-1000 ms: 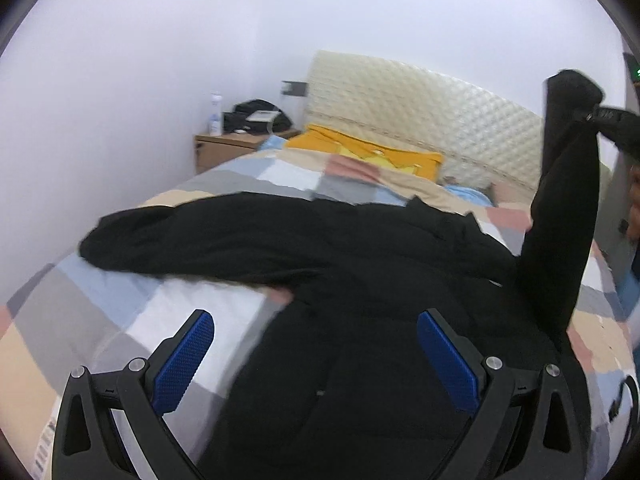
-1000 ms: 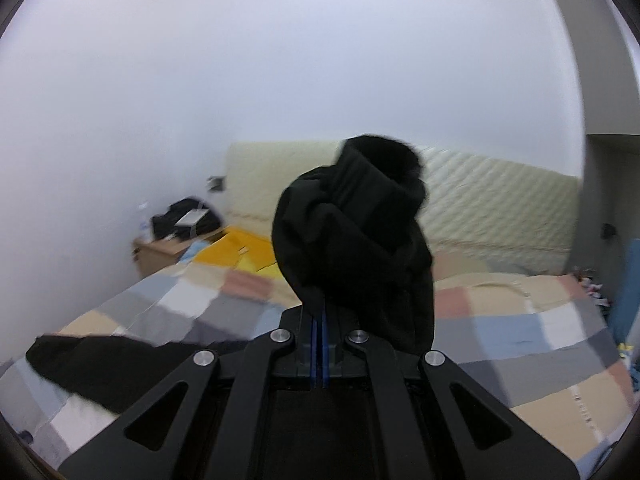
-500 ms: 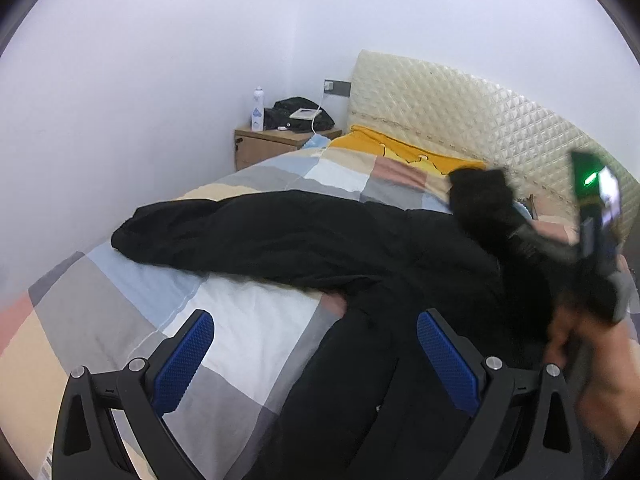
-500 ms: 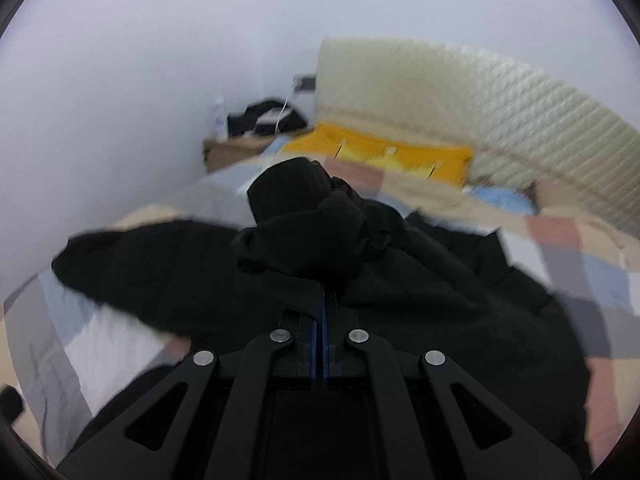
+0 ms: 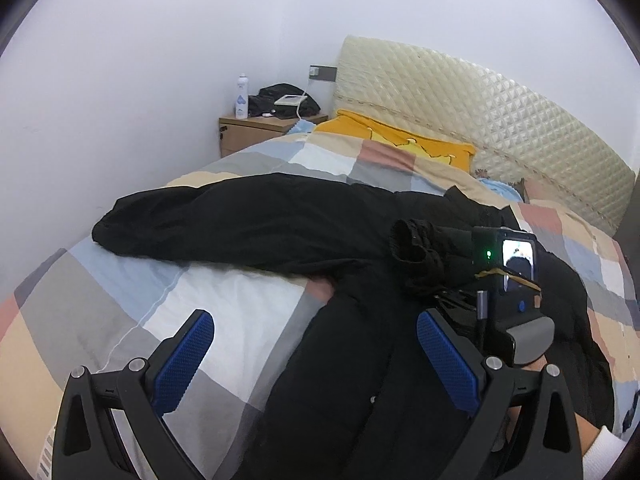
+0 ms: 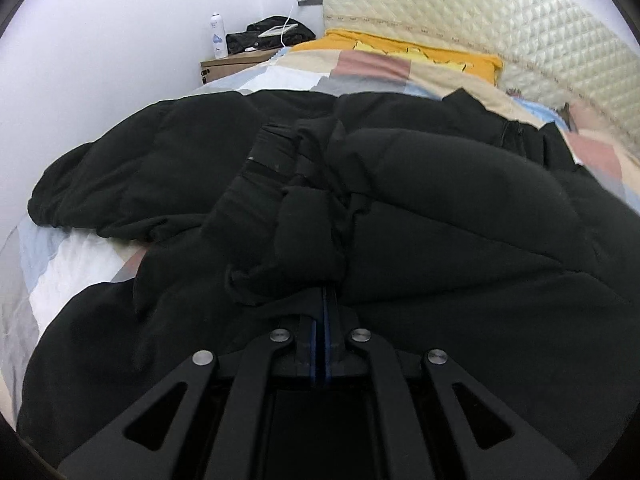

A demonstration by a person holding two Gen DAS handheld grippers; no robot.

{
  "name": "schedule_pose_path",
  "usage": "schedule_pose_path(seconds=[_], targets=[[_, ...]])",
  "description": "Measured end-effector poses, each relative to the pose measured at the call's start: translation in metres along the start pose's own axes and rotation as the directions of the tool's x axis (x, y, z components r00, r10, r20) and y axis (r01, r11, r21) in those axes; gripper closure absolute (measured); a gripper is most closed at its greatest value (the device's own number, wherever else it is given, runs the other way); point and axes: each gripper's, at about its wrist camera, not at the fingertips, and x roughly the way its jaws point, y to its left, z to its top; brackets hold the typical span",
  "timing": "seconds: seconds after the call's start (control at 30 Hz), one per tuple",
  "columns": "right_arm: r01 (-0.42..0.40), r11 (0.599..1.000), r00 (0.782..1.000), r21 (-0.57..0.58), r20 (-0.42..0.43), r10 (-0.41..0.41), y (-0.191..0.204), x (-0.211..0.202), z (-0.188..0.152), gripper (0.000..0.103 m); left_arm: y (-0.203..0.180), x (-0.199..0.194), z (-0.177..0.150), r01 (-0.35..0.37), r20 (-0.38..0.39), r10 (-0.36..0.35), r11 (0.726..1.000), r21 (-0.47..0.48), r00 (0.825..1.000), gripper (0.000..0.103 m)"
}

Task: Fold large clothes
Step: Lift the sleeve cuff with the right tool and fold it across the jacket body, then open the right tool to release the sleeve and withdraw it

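While the black jacket (image 5: pixel 352 360) lies spread on the bed's checked quilt (image 5: pixel 224 308), its body runs from the near edge up toward the quilted headboard (image 5: pixel 480 108), so the long axis goes along the bed. One sleeve (image 5: pixel 224 224) stretches out flat to the left, across the quilt, and its cuff end points to the wall side. The other sleeve is brought over the chest of the jacket; its cuff (image 6: pixel 276 184) points toward the left sleeve. The right gripper (image 6: pixel 325 308) has its two fingers pressed together on a fold of this sleeve, with only a thin blue line between the pads, and it rests low on the jacket. The left gripper (image 5: pixel 316 356) stands wide apart, holding nothing, with one blue pad (image 5: pixel 182 356) over the quilt and the other over the black cloth. A yellow pillow (image 5: pixel 400 142) lies below the headboard, and a nightstand (image 5: pixel 248 134) with a white bottle (image 5: pixel 241 97) is in the corner.
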Motion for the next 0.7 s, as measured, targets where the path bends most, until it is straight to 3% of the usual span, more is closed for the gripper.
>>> schedule_pose_path(seconds=[0.13, 0.23, 0.3, 0.33, 0.47, 0.7], targets=[[-0.062, 0.997, 0.998, 0.053, -0.018, 0.063, -0.008, -0.008, 0.002, 0.09, -0.002, 0.003, 0.0, 0.018, -0.013, -0.018, 1.0, 0.001, 1.0, 0.0], [-0.089, 0.994, 0.996, 0.064, -0.02, 0.09, -0.008, -0.023, 0.002, 0.07, -0.004, 0.001, -0.001, 0.028, -0.012, -0.028, 1.0, 0.004, 1.0, 0.0], [-0.102, 0.993, 0.995, 0.067, 0.0, 0.103, -0.009, -0.038, 0.0, 0.037, -0.007, -0.001, -0.002, 0.045, -0.013, -0.045, 0.999, 0.013, 0.999, 0.0], [-0.113, 0.991, 0.994, 0.076, 0.021, 0.112, -0.01, -0.05, -0.001, 0.03, -0.008, -0.001, -0.003, 0.062, -0.021, -0.062, 0.998, 0.017, 0.998, 0.0], [-0.111, 0.99, 0.991, 0.088, 0.083, 0.104, -0.018, -0.093, -0.001, 0.028, -0.016, -0.005, -0.006, 0.089, -0.028, -0.088, 0.995, 0.037, 0.996, 0.0], [-0.034, 0.995, 0.979, 0.091, 0.204, 0.015, -0.05, -0.19, -0.006, 0.028, -0.036, -0.027, -0.011, 0.108, 0.004, -0.109, 0.988, 0.112, 0.994, 0.0]])
